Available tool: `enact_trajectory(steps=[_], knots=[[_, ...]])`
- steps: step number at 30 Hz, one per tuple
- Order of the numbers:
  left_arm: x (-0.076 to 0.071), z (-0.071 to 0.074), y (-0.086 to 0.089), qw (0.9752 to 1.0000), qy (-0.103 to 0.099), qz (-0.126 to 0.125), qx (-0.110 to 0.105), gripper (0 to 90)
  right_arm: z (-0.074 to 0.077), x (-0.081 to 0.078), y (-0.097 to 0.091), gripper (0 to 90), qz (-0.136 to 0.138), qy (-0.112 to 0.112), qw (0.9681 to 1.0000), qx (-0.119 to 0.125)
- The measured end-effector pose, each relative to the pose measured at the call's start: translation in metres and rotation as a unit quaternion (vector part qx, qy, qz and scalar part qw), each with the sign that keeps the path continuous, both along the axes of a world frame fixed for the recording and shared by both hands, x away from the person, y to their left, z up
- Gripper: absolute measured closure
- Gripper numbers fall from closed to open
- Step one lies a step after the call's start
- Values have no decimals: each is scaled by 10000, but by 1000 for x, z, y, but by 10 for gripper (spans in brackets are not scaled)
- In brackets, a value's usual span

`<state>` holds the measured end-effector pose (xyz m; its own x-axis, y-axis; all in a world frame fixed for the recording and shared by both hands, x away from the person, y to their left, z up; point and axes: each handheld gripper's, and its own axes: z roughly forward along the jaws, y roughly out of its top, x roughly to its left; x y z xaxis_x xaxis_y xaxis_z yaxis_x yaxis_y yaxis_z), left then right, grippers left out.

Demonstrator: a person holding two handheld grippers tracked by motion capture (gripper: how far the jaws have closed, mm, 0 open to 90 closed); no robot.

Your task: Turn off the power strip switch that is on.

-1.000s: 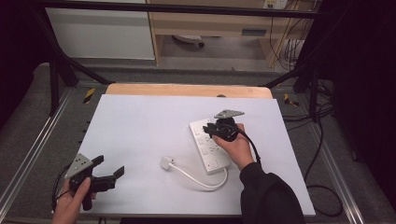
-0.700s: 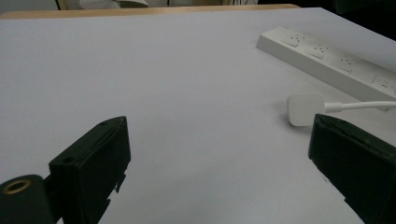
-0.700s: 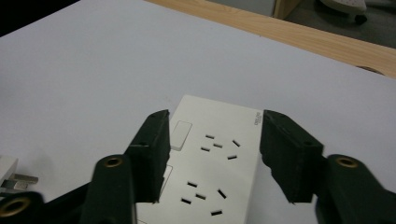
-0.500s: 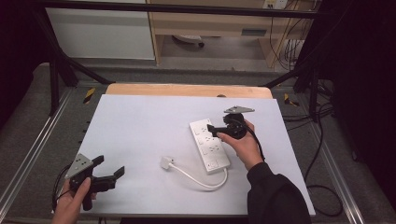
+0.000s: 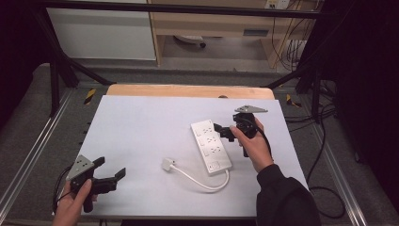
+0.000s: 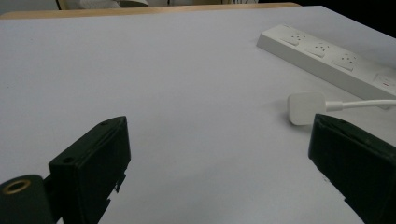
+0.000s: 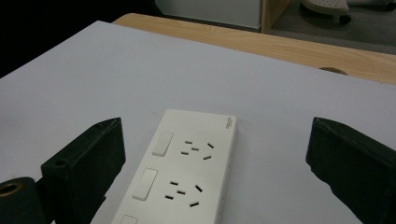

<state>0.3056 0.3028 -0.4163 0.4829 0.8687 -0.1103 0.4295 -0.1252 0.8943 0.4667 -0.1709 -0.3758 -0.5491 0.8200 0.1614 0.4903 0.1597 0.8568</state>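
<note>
1. Two tools appear in the high view: the right tool (image 5: pixel 225 132) right of centre, just beside the upper end of the white power strip (image 5: pixel 211 146); the left tool (image 5: pixel 112 178) at the lower left, near the front edge of the bench (image 5: pixel 141 122).
2. Right tool: its jaws have just been opening and now stand wide apart, with nothing gripped; in the right gripper view the power strip (image 7: pixel 187 168) lies low in the frame between them, untouched.
3. Left tool (image 6: pixel 219 163): jaws spread wide and empty; the plug (image 6: pixel 306 107) lies at the right of that view, beyond the jaws, clear of them.
4. Power strip: flat on the bench at centre right, its cable (image 5: pixel 202 181) curling from the lower end back to the plug (image 5: pixel 168 164) left of it.
5. Advice for a regrip: bring the right tool square across the strip's narrow width, pads on both long sides, away from the switches (image 7: pixel 161 142), and close only once the body sits centred.
6. Risk, as judged: an off-centre pinch may swivel the strip and drag its cable.
</note>
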Motion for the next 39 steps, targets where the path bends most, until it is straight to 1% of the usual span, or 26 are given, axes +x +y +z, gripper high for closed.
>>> enact_trajectory(steps=[4, 8, 14, 17, 23, 27, 32, 39], knots=[[0, 0, 0, 10000, 0, 1, -3, 55, 5, -3, -7, 53, -42, -61, 10000, -20], [0, 0, 0, 10000, 2, -1, 5, 55, 9, -6, -15, 53, -52, -105, 9999, 48], [0, 0, 0, 10000, 7, -2, 12, 56, 15, -13, -28, 50, -169, -227, 9996, 39], [0, 0, 0, 10000, 5, -10, 25, 55, 19, -17, -35, 50, -183, -274, 9995, 24], [0, 0, 0, 10000, 4, -8, 30, 55, 25, -26, -48, 47, -256, -482, 9985, -37], [0, 0, -1, 10000, 4, -18, 33, 55, 28, -32, -58, 42, -295, -597, 9978, -26], [0, 0, -1, 10000, 4, -18, 39, 56, 29, -40, -70, 40, -400, -695, 9968, 30], [0, 0, -1, 10000, 9, -16, 42, 55, 27, -50, -86, 43, -546, -775, 9954, 103]])
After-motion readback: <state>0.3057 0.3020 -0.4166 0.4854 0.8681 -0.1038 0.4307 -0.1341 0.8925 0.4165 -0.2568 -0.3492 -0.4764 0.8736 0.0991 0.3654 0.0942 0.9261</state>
